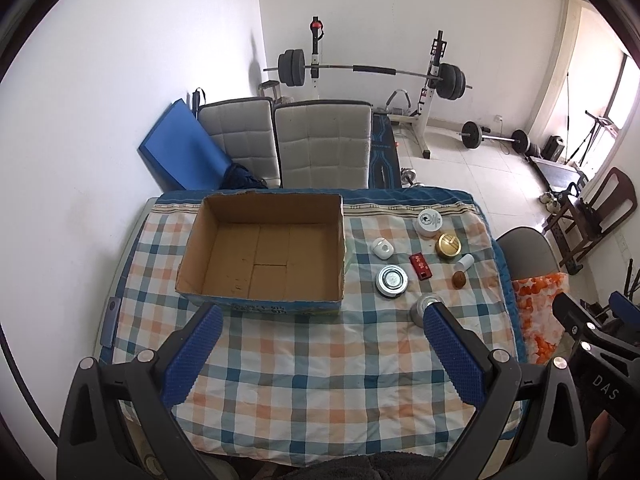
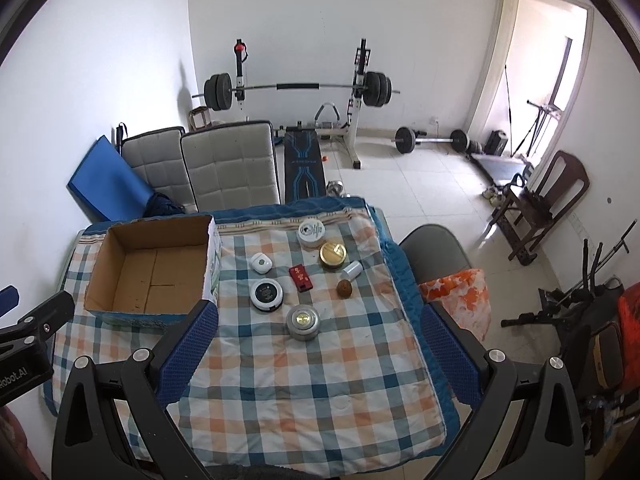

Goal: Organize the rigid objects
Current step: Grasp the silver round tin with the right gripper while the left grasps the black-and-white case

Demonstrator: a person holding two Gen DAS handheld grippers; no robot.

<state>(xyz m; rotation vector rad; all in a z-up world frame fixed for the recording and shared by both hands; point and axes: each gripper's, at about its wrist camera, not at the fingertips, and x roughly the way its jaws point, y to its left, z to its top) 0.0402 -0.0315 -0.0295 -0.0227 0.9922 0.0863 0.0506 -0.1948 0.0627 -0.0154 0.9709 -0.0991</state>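
Observation:
An empty cardboard box sits on the checked cloth at the left. To its right lie several small objects: a white jar, a gold-lidded jar, a white earbud case, a red box, a small white bottle, a walnut, a round tin and a silver jar. My left gripper is open, held above the near cloth. My right gripper is open, empty, just short of the silver jar.
The table's cloth hangs over the near edge. Two padded chairs stand behind the table, a grey chair with an orange cloth at its right. Weight bench and barbells stand by the far wall.

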